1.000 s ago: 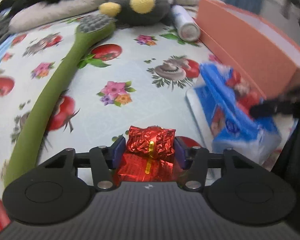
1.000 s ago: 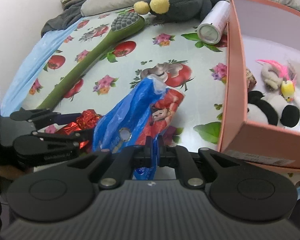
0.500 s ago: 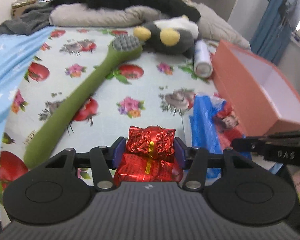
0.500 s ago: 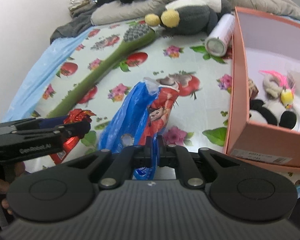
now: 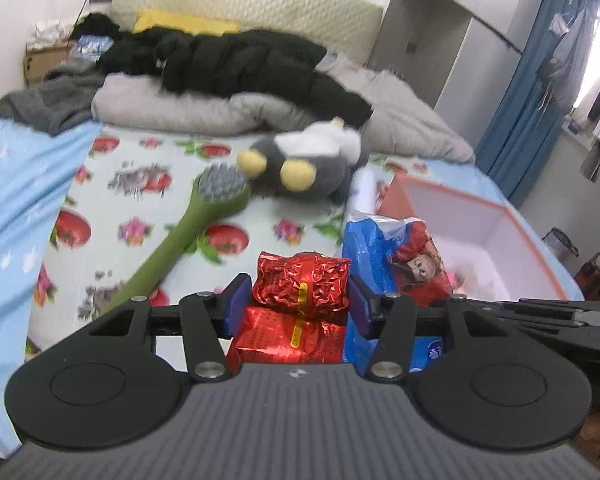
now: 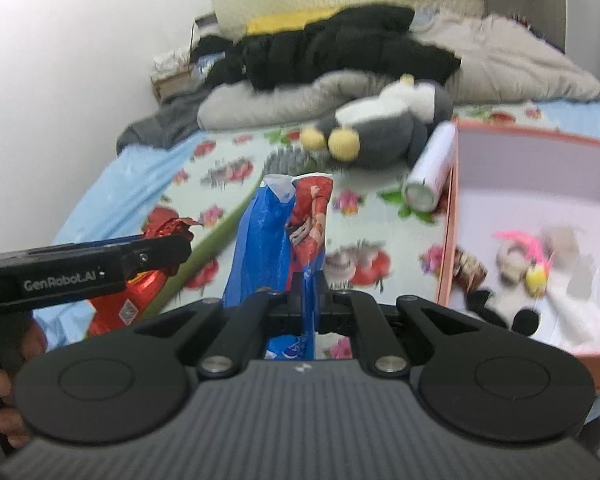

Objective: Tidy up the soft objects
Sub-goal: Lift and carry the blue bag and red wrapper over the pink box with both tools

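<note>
- Grippers first: left gripper (image 5: 300, 300) clamps a crinkled red foil packet (image 5: 300, 286); right gripper (image 6: 309, 298) pinches a limp blue-and-red printed plastic bag (image 6: 290, 232).
- Both hang above the bed's near edge, beside the pink box (image 6: 446, 248).
- Advice: carry each over the box's near wall before letting go.
- Farther off, a grey plush toy (image 5: 300, 162) lies by the pillows.

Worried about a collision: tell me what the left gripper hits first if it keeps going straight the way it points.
Probably the floral sheet just right of the green brush; the left gripper grips a red foil packet, and depth is uncertain.
</note>
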{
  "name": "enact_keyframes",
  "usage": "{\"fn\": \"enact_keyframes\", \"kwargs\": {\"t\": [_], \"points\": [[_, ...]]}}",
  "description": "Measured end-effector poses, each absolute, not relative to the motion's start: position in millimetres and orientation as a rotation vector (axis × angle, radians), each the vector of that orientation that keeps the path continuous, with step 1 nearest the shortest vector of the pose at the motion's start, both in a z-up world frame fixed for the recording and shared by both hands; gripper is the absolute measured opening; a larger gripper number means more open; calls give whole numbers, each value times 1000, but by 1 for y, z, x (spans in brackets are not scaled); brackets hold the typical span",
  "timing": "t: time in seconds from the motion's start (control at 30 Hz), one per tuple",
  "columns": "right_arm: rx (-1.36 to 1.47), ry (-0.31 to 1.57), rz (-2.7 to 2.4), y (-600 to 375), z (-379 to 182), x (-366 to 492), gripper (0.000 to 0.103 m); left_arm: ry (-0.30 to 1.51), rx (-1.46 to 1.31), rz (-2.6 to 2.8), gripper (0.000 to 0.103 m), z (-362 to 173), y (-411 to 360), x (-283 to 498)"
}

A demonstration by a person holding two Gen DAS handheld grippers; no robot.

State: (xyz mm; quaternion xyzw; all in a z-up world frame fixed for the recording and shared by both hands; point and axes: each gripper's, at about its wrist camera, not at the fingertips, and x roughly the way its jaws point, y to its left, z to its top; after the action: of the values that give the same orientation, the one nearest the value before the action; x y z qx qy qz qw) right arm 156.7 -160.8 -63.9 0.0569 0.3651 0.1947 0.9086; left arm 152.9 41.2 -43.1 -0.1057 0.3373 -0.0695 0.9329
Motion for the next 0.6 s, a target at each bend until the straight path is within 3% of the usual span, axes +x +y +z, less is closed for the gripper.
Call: {"fn": "enact_keyframes", "kwargs": {"t": [0.6], "points": [[172, 514, 265, -233, 8, 143, 7, 551, -196, -267, 58, 35, -22, 165]]}}
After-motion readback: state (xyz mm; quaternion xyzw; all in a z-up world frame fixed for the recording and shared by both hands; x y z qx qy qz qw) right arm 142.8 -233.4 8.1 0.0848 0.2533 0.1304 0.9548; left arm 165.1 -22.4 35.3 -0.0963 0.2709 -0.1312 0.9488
